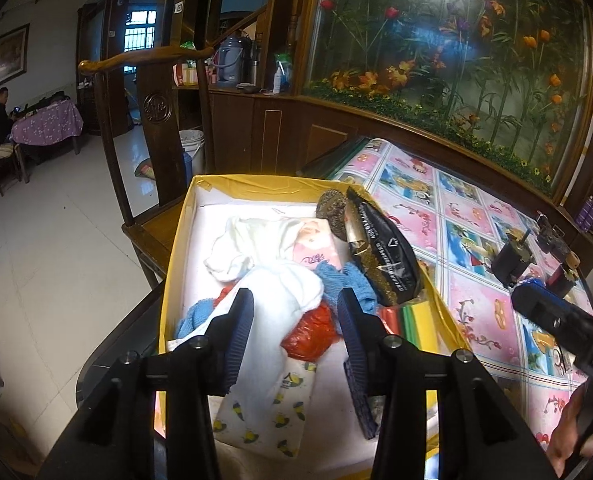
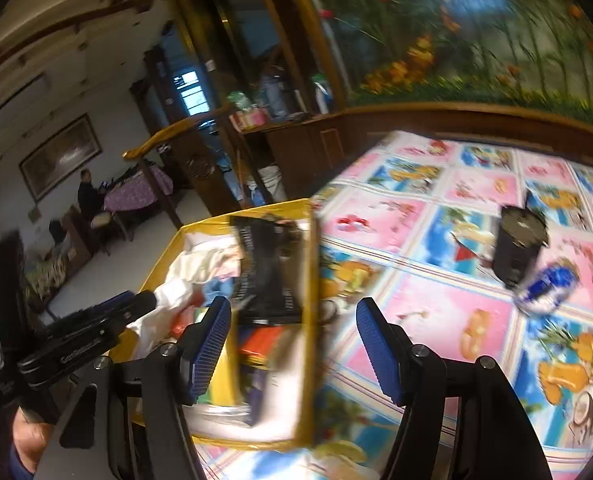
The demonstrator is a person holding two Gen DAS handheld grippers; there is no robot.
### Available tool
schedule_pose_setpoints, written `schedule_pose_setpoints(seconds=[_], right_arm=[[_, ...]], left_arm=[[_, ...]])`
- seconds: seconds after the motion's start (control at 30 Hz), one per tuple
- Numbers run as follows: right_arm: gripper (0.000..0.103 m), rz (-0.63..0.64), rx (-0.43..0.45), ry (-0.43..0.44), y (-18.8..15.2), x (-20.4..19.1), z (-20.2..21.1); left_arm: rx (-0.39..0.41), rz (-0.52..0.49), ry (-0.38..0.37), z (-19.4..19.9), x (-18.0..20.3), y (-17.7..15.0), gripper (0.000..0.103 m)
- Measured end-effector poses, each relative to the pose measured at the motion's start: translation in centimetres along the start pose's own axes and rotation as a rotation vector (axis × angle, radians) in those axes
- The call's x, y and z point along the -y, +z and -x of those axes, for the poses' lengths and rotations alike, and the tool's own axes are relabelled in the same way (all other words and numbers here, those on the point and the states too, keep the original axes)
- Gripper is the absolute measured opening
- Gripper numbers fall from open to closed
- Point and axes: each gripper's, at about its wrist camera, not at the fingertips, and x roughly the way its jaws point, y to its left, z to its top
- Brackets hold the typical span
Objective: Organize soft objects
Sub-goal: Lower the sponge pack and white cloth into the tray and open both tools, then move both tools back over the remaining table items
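A: Hovering over the yellow box [image 1: 172, 264], our left claw [image 1: 296, 322] stands part open with the white cloth [image 1: 280, 292] between its pads, and we cannot tell that they press it. The soft things sit inside the box, at the tabletop's [image 1: 476, 240] edge.

B: Our right claw [image 2: 294, 346] gapes empty, straddling the box's right wall. One soft item remains outside, we judge: the blue packet [image 2: 546, 286], well right of the box, beside a black motor [image 2: 518, 246].

A: Then we should lift the left clear so nothing snags, and bring the right down squarely over the packet, squeezing gently.
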Motion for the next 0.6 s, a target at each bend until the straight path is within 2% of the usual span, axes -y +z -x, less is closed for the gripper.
schedule_pose_setpoints(seconds=[0.27,0.37,0.5,0.6], right_arm=[[0.068,-0.382,-0.016,-0.225,0.0,12.9,2.7],[0.065,-0.482,-0.029,-0.305,0.0,16.5,3.2],[0.059,-0.552,-0.067,-0.333,0.2,19.4,2.0],[0.053,-0.58,-0.093,-0.322,0.5,20.8,0.6]], left_arm=[[0.004,-0.069,-0.051,0.7,3.1,-0.5,0.044],[0.0,-0.092,-0.077,0.7,4.1,-0.8,0.044],[-0.006,-0.116,-0.099,0.7,5.0,-1.1,0.045],[-0.01,-0.121,-0.109,0.8,5.3,-1.3,0.045]])
